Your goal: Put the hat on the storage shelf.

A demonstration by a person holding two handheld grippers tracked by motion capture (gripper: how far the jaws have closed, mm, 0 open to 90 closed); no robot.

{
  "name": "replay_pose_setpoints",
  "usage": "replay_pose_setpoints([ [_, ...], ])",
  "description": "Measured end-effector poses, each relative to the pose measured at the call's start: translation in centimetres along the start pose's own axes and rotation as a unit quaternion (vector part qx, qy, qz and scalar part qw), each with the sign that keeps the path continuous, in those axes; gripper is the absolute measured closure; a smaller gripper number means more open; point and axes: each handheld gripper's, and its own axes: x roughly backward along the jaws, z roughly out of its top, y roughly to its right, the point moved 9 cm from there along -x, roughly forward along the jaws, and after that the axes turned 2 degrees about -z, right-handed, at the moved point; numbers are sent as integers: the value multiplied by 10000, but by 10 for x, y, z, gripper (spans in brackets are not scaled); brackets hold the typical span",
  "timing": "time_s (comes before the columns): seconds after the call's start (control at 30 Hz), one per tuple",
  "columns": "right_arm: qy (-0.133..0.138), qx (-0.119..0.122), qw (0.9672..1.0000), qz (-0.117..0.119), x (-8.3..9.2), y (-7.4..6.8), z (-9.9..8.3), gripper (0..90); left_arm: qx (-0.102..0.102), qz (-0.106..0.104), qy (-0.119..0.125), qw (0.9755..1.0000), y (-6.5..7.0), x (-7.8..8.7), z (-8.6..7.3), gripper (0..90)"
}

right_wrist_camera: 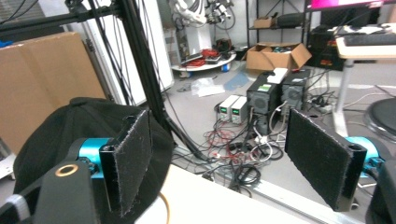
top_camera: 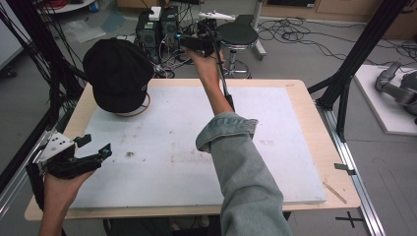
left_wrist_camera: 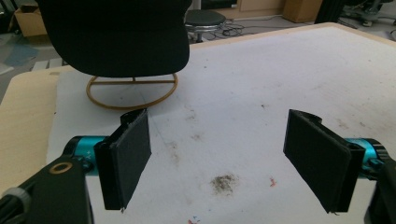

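A black cap (top_camera: 118,73) sits on a wooden ring stand (top_camera: 143,107) at the far left of the white board (top_camera: 177,147). My left gripper (top_camera: 98,145) hovers low over the board's near left corner, open and holding nothing. From the left gripper view the cap (left_wrist_camera: 116,37) and the ring stand (left_wrist_camera: 133,93) lie ahead of the open left gripper (left_wrist_camera: 223,156). My right gripper (top_camera: 186,43) is held high past the table's far edge, right of the cap, on an outstretched denim-sleeved arm. The right gripper (right_wrist_camera: 224,158) stands open, with the cap (right_wrist_camera: 60,126) behind its left jaw.
The board lies on a wooden table (top_camera: 314,128). Beyond the far edge are computer boxes (top_camera: 157,27), tangled cables and a black stool (top_camera: 237,33). Black frame posts (top_camera: 354,64) rise at the table's right and left. A grey robot arm (top_camera: 398,86) rests on a platform at far right.
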Motion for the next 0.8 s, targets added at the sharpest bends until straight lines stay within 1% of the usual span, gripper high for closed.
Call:
replay_pose_setpoints([
  [0.1,87,-20,9999,-113,17,13,1,224,2,-17,20,10000,2,-1,1,232],
  [0.13,75,-18,9999,-148,22,17,0,216,-20,-15,11,10000,2,-1,2,232],
  [0.2,-41,-68,9997,-221,31,25,0,190,-13,-30,36,10000,3,-3,2,232],
  [0.23,-43,-67,9997,-236,34,27,0,190,-37,-25,16,10000,3,-3,2,232],
  [0.33,121,-5,9994,-337,51,36,3,190,-44,-34,-15,10000,4,-6,0,232],
  [0.4,102,18,9992,-390,61,42,1,188,-36,-39,-20,10000,4,-7,0,232],
  [0.5,158,13,9989,-452,79,52,-1,180,-16,-43,-8,10000,4,-8,1,231],
  [0.57,201,-16,9988,-454,90,57,-3,161,-30,-46,0,10000,3,-8,2,232],
  [0.63,232,20,9984,-518,102,64,-7,137,-29,-46,24,10000,3,-8,3,232],
  [0.67,151,42,9982,-586,107,68,-10,127,-33,-43,16,10000,3,-8,3,232],
  [0.7,5,22,9982,-606,111,72,-13,126,-13,-37,33,10000,3,-8,3,232],
  [0.73,-62,-2,9982,-593,115,74,-15,126,-12,-34,23,10000,3,-8,3,232],
  [0.77,-52,-17,9984,-570,120,76,-16,126,-7,-35,21,10000,3,-8,3,231],
  [0.8,117,-2,9982,-584,127,78,-15,126,-7,-32,16,10000,2,-8,3,232],
])
